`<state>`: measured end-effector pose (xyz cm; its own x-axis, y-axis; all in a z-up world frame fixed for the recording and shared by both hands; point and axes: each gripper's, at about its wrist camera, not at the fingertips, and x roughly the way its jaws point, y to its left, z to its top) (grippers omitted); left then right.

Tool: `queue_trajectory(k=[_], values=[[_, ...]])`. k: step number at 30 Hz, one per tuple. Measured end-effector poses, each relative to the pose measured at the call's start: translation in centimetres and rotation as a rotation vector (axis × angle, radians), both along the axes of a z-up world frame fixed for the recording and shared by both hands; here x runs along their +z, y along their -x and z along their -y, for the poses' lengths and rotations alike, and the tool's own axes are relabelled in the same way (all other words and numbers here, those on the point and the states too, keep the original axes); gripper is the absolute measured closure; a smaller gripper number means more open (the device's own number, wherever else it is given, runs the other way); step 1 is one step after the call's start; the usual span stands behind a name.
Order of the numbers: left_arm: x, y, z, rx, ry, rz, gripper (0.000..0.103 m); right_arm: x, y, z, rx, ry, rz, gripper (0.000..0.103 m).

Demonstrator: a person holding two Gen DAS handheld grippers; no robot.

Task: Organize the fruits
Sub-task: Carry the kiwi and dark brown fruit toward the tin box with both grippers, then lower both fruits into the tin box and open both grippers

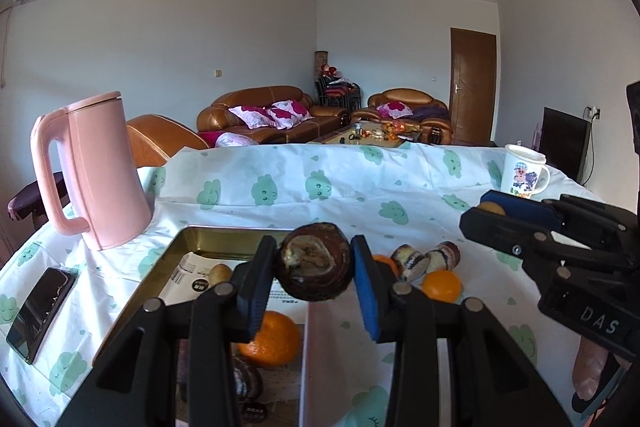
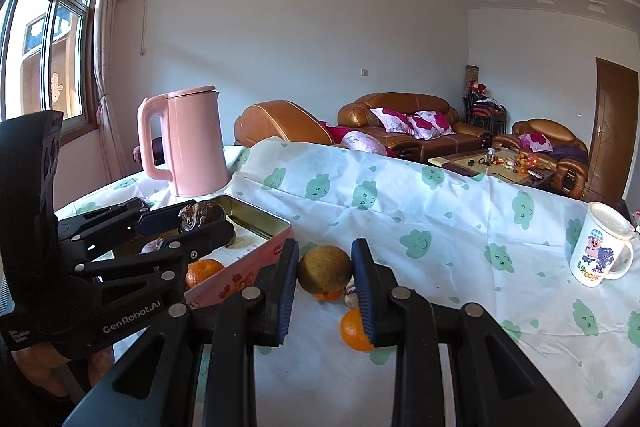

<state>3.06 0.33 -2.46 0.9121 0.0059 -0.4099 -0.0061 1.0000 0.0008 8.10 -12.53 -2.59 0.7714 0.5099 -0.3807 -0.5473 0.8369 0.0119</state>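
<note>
My left gripper [image 1: 314,267] is shut on a dark brown cake roll [image 1: 315,261] and holds it above the open gold tin [image 1: 168,259]. The tin holds an orange [image 1: 272,339], a small yellow-brown fruit [image 1: 220,273] and another roll. My right gripper [image 2: 325,269] is shut on a round brownish-yellow fruit [image 2: 325,267], held above the tablecloth just right of the tin [image 2: 256,217]. Below it lie oranges [image 2: 354,335]. In the left wrist view two rolls [image 1: 424,259] and an orange [image 1: 442,285] lie on the cloth, and the right gripper [image 1: 486,209] shows at the right.
A pink kettle [image 1: 102,171] stands behind the tin at left. A black phone [image 1: 40,311] lies at the table's left edge. A cartoon mug [image 2: 600,251] stands at the right. The table has a white cloth with green clouds [image 2: 440,227]. Sofas stand beyond.
</note>
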Motion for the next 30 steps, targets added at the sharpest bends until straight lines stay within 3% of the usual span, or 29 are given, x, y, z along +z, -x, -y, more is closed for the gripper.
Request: queue_trajectory(k=[10,15,30], values=[[-0.2,-0.9,-6.8,0.133,0.035,-0.061,0.064,0.7,-0.5,-5.5,0.107,0.027,-0.001,0.074],[-0.7,-1.4,-9.2,0.152,0.056,-0.093,0.064,0.1,-1.1,-7.9,0.147,0.037,-0.024,0.074],[-2.8,-2.5,-10.7,0.150,0.083,-0.185,0.064,-2.6,-2.7,-12.5,0.207,0.103,-0.125,0.074]])
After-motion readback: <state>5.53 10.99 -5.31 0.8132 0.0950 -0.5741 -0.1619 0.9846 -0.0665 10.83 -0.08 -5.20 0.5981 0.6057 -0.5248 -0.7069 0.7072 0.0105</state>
